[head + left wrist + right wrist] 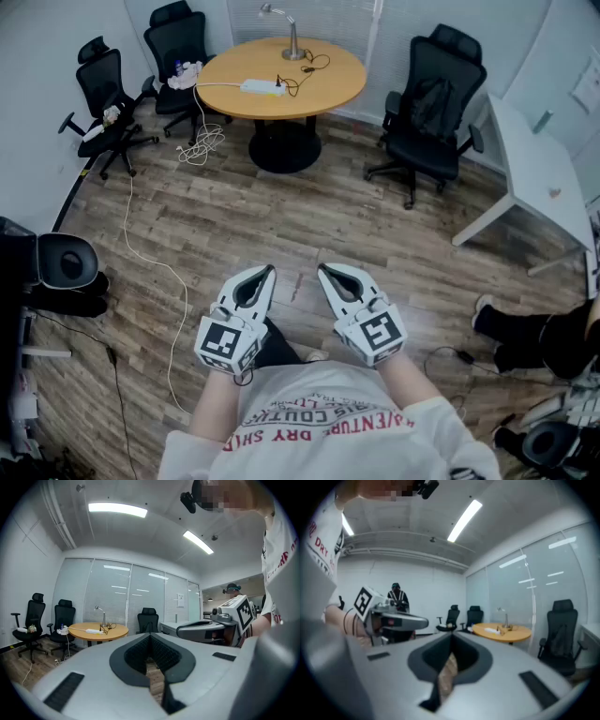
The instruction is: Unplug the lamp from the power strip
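left gripper [267, 271] and right gripper [322, 270] closed, lamp [292, 36] distant.

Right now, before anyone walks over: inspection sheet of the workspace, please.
Surface: round wooden table, across the room from the grippers.
Job's things: lamp upright near the far edge; white power strip in front of it.
Clutter: white bundle on a chair seat beside the table.
Grippers: left gripper and right gripper both shut, empty, held near the body.
Cables: dark lead loops between lamp and strip; white cable drops off the table's left side and trails over the floor.
Surroundings: black office chair, white desk, another person's legs.
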Motion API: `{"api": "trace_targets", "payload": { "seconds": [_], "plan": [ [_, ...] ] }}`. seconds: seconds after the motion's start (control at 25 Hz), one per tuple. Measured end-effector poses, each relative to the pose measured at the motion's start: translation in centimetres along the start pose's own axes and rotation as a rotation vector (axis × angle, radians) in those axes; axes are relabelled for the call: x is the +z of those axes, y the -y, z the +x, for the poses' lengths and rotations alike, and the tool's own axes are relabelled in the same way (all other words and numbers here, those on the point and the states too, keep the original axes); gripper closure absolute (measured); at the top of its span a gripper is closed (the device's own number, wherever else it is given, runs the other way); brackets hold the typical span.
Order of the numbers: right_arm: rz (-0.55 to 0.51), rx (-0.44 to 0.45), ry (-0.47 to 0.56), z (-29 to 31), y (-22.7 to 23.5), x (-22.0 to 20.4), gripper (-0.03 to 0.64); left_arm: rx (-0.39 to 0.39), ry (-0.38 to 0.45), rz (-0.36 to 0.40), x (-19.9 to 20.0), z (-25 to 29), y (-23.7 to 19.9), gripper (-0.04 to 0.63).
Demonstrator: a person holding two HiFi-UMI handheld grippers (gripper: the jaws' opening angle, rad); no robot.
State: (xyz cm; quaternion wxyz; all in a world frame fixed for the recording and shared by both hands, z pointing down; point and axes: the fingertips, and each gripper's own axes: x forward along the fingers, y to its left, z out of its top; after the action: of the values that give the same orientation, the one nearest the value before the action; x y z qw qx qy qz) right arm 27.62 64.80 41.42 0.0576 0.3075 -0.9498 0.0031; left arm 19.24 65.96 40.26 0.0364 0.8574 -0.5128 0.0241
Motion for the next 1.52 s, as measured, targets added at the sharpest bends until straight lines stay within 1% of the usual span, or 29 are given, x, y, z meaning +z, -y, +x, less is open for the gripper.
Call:
{"api": "trace_targets", "payload": {
  "seconds": [0.12,0.28,0.48,0.56,0.72,0.88,0.96,1.12,1.28,1.4,1.52],
  "plan": [
    [0.007,-0.001,-0.005,0.4,0.2,-0.1,0.588,0.000,-0.002,-0.008,0.0,0.2,-0.5,0.569],
    [0.029,-0.012,-0.020,0.8,0.4,-0.6,0.588,-0.018,0.023,-0.030,0.1,0.1,-0.6,0.569],
    [0.089,-0.014,-0.024,1.6,0.8,-0.6,0.588,-0.021,0.019,-0.050,0.0,0.5,-1.0,0.569],
    [0.115,-0.009,-0.040,2.2,1.1,-0.8,0.588,-0.021,0.021,-0.058,0.0,0.9,-1.3,0.569],
    [0.133,-0.010,-0.082,4.6,1.7,-2.2,0.588,-0.023,0.022,-0.080,-0.8,1.6,-3.1,0.569],
    [0.152,-0.004,-0.109,8.3,2.4,-2.5,0.587,0.003,-0.014,-0.076,-1.4,2.9,-6.6,0.569],
    [0.160,-0.013,-0.111,10.6,3.3,-2.3,0.586,0.007,-0.018,-0.066,-1.3,3.9,-8.8,0.569],
    [0.158,-0.021,-0.122,15.9,5.2,-1.5,0.586,-0.031,-0.015,-0.021,0.1,6.1,-13.0,0.569],
    [0.131,-0.028,-0.127,21.5,6.2,0.1,0.586,-0.072,-0.005,-0.008,1.4,8.3,-18.3,0.569],
    [0.126,-0.041,-0.120,25.6,7.2,1.3,0.586,-0.111,-0.005,0.023,2.4,9.8,-22.0,0.569],
    [0.147,-0.043,-0.126,29.1,7.7,1.7,0.586,-0.113,0.002,0.003,3.4,10.6,-25.1,0.569]
  ]
}}
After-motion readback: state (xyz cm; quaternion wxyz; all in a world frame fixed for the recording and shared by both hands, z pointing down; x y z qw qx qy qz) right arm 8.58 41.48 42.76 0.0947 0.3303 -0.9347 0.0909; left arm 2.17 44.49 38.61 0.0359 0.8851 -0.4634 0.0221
